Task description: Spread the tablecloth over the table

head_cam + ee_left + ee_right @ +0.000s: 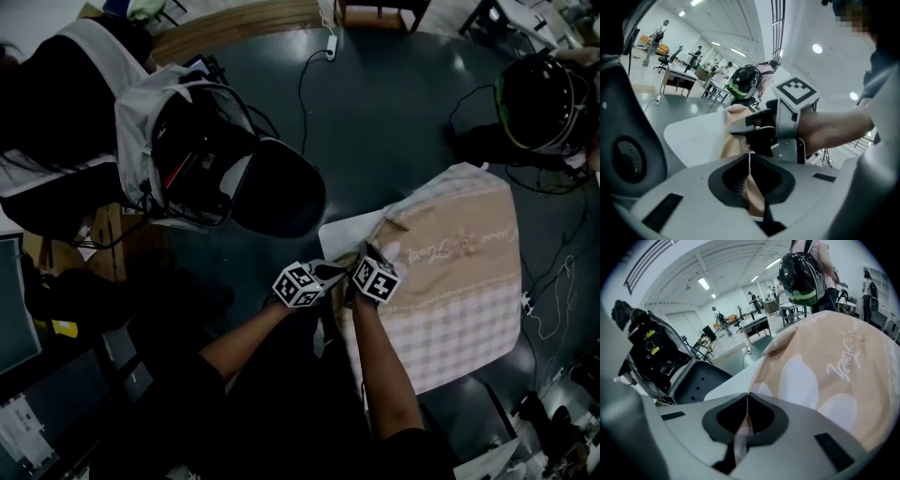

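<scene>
Pinching tablecloth [459, 281] hem: left gripper [749, 159] and right gripper [747, 404] both clamped on fabric, side by side | cloth draped over table [345, 230] toward 3 o'clock, bare corner at 12 o'clock | soft, light, limp — probably best held at hem corners, then spread apart

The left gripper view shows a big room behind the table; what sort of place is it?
Probably a large open lab or workshop hall: rows of desks with office chairs, long ceiling lights, and cables across the grey floor.
</scene>
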`<state>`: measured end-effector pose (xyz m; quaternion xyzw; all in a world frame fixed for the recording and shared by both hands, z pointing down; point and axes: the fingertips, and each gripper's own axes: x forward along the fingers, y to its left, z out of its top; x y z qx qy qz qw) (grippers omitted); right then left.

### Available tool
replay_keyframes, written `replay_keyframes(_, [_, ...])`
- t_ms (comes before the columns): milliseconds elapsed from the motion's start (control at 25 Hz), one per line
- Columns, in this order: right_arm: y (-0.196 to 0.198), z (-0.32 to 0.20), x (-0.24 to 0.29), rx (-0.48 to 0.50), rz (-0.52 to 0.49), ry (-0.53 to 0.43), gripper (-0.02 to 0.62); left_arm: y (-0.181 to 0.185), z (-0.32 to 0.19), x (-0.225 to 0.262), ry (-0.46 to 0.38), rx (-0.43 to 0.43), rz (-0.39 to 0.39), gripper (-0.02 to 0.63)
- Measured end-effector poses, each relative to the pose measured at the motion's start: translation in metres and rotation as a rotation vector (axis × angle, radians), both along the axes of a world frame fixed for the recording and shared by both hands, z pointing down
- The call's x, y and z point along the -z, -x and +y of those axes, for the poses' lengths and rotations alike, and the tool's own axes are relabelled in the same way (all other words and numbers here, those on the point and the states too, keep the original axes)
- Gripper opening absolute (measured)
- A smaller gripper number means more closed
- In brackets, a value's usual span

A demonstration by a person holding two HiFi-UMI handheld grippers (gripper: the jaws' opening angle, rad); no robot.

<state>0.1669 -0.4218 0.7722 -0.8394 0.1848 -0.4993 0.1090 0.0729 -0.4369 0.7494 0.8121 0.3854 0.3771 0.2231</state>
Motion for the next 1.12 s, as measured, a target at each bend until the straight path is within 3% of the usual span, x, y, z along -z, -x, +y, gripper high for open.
replay_keyframes(120, [0.011, 0.01, 0.018, 0.016, 0.025, -0.085, 0.018, -0.012, -0.022, 0.013, 0.004, 0.068, 0.032, 0.02])
replay_keyframes(240, [0.021, 0.029, 0.033, 0.035, 0.038, -0.101, 0.018, -0.031, -0.039, 0.01, -0.032, 0.118, 0.02, 0.02])
replay_keyframes(360, [0.03, 0.043, 0.044, 0.033, 0.048, -0.093, 0.018, -0.045, -0.035, 0.003, -0.082, 0.063, 0.0, 0.02])
replay_keyframes(640, [0.045, 0.071, 0.055, 0.025, 0.079, -0.059, 0.018, -0.046, 0.03, -0.002, -0.131, -0.213, -0.039, 0.041])
replay_keyframes(720, [0.046, 0.075, 0.059, 0.018, 0.088, -0.058, 0.018, -0.046, 0.039, -0.008, -0.154, -0.227, -0.066, 0.131])
replay_keyframes(800, [0.048, 0.078, 0.062, 0.01, 0.096, -0.061, 0.018, -0.047, 0.039, -0.018, -0.203, -0.209, -0.086, 0.164])
replay_keyframes(1120, [0.056, 0.09, 0.069, -0.006, 0.116, -0.098, 0.018, -0.051, 0.04, -0.039, -0.462, -0.152, -0.059, 0.184])
